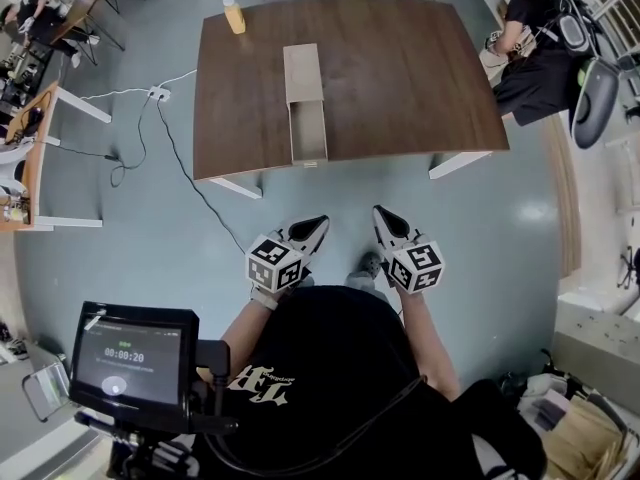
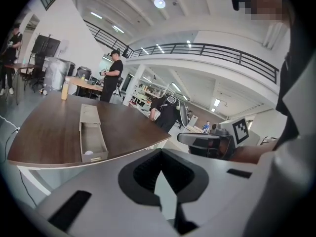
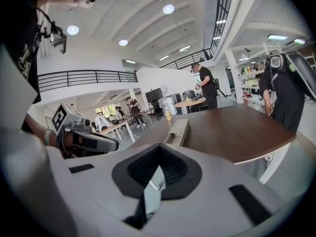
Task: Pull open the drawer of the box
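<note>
On the brown table [image 1: 400,78] lies a long beige box [image 1: 302,73], its drawer [image 1: 308,133] drawn out as far as the table's front edge. The left gripper view shows the open drawer [image 2: 93,141] with a small white thing [image 2: 88,152] inside. Both grippers hang over the floor close to the person's body, well short of the table. My left gripper [image 1: 318,222] is shut and empty, its tips meeting [image 2: 162,154]. Beside it, my right gripper [image 1: 381,213] is also shut on nothing [image 3: 159,146]. In the right gripper view the box [image 3: 178,131] lies ahead.
A yellow bottle [image 1: 234,15] stands at the table's far left corner. A person in black [image 1: 530,48] sits at the right edge beside a chair. A power strip and cable [image 1: 158,93] lie on the floor at left. A recorder screen [image 1: 130,363] is at bottom left.
</note>
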`<state>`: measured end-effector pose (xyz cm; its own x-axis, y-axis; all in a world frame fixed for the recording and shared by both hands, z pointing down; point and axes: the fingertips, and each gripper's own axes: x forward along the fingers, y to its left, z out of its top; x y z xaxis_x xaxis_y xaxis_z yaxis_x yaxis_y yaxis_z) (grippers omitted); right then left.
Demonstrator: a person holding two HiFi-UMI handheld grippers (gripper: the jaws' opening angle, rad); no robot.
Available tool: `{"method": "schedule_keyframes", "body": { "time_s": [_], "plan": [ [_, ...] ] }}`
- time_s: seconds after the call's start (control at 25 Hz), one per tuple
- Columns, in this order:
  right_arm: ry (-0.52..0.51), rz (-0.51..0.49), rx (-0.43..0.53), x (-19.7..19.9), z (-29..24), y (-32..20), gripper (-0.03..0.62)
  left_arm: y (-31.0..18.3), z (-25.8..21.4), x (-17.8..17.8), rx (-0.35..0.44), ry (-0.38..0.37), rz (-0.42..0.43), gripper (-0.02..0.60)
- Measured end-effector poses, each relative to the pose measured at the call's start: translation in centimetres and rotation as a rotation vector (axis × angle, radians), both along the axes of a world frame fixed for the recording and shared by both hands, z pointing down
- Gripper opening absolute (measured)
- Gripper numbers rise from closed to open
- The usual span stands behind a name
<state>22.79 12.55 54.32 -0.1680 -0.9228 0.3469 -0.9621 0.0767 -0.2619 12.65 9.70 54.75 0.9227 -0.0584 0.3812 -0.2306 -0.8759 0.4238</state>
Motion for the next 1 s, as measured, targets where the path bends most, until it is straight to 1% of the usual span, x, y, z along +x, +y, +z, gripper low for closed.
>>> {"method": "schedule_keyframes", "body": {
  "time_s": [0.28,0.68,0.8,0.92,1.0],
  "plan": [
    [0.014,0.023,-0.001,2.2,0.0,1.0,-0.014,1.5,-0.8,1.8,0.028,-0.011,0.051,0.005],
    [0.006,0.037,0.021,2.5,-1.2,1.1,-0.014,1.7,-1.7,2.9,0.046,0.003,0.072,0.005],
    [0.001,0.067,0.08,3.0,-3.9,1.3,-0.014,1.5,-3.3,2.8,0.075,0.019,0.068,0.005],
    [0.031,0.077,0.164,3.6,-7.7,0.9,-0.014,0.5,-6.4,2.8,0.118,0.072,0.057,0.005],
    [0.072,0.062,0.216,3.5,-10.2,0.6,-0.014,-0.2,-8.6,2.8,0.155,0.112,0.051,0.005]
  ]
}}
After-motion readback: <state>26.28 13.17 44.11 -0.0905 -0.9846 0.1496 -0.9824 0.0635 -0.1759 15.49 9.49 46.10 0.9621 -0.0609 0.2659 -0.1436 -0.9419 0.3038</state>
